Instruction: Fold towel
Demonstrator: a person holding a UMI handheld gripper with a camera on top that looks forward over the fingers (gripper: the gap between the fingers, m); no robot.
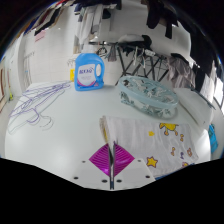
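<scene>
Towel (150, 140): white cloth with yellow star and small coloured prints, lies spread on the tabletop (70, 135) to the right of the gripper (110, 162) and just ahead of it. Its near left edge runs right up to the fingers; a thin fold or edge of the cloth seems to stand up between the pads. Surface mostly flat, a few soft wrinkles.

Gripper: magenta pads nearly together, pinched on that towel edge as far as I can tell.

Containers: blue detergent bottle (89, 72) with white label stands upright beyond the fingers, left of centre; contents not visible. Clear plastic box (148, 93) sits beyond the towel's far edge, right of the bottle, apart from it; looks empty or holds something transparent, can't tell.

Left side of tabletop: bundle of wire hangers (38, 103), lying flat, well apart from the towel.

Background: dark folding rack (140, 55) behind the box.
</scene>
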